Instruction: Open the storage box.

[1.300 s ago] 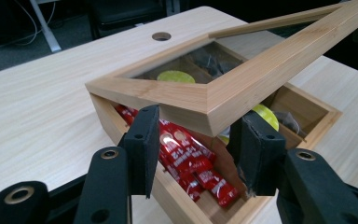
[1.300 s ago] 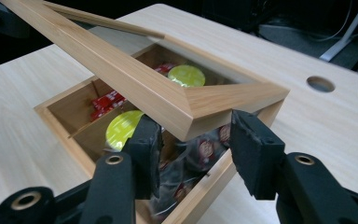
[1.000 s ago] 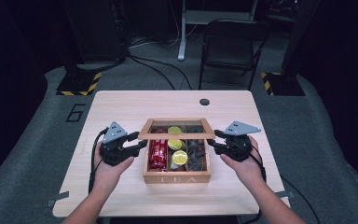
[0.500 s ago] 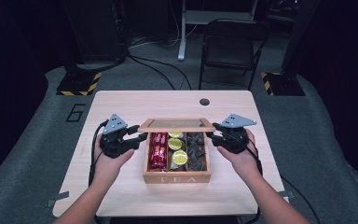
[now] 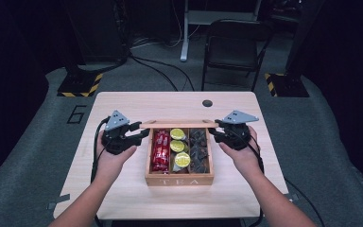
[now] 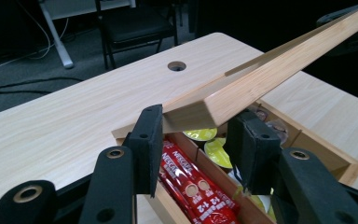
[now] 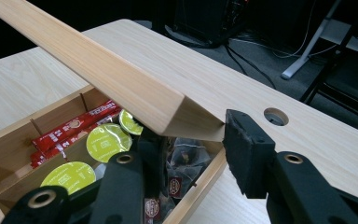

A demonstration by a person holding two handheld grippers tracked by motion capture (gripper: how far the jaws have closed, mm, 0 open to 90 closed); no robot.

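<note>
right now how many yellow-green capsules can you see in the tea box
3, in a row down the middle compartment: far, middle, near. The raised lid may hide more.

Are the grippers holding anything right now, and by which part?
Yes: the wooden lid of the tea box, raised open. Left gripper and right gripper each straddle an end corner.

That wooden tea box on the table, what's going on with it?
A person holds a claw tool in each hand, one at each end of the tea box's wooden lid. The left claw and the right claw each have their jaws around a lid corner, and the lid is raised at an angle over the open box. Inside sit red coffee sticks, yellow-topped pods and dark tea packets.
</note>
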